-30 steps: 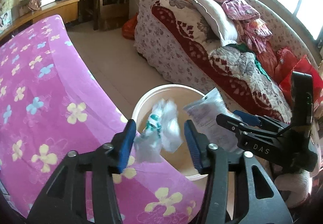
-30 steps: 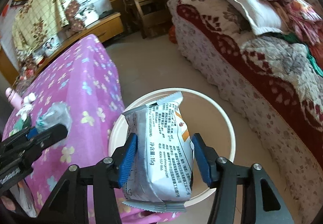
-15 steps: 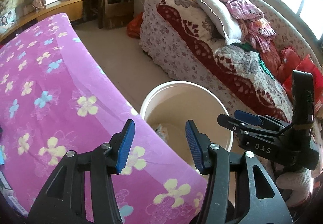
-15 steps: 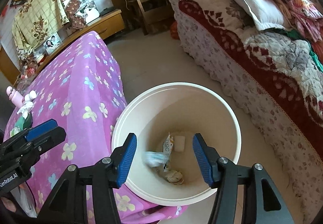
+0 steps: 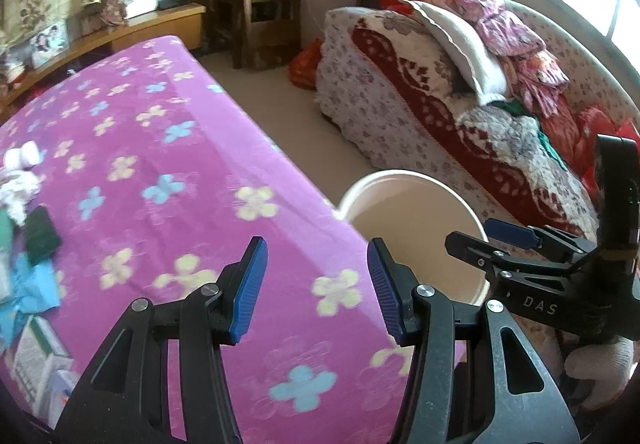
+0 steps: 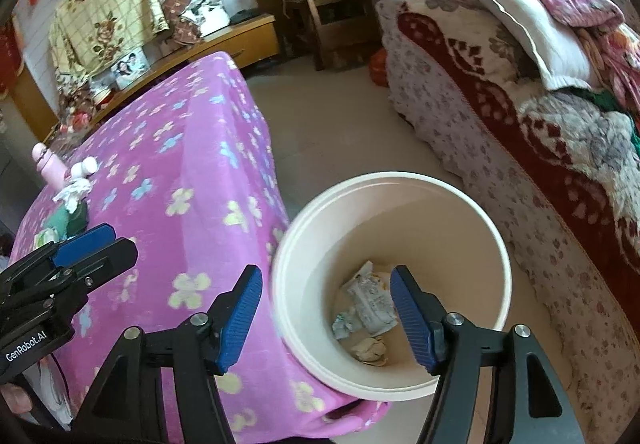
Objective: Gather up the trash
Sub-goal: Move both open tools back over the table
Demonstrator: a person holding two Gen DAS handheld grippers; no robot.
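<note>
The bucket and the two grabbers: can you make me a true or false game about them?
1. The cream bucket has trash in it. True: a crumpled silver packet lies at its bottom.
2. The right gripper squeezes a wrapper. False: its jaws have just been opening and nothing is between them.
3. The left gripper is empty. True.
4. The bucket sits on top of the pink flowered blanket. False: it stands beside it.
5. The blanket has nothing left on it. False: a white crumpled tissue lies there.

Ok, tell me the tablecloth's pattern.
Pink tablecloth with yellow and blue flowers; left wrist view.
</note>
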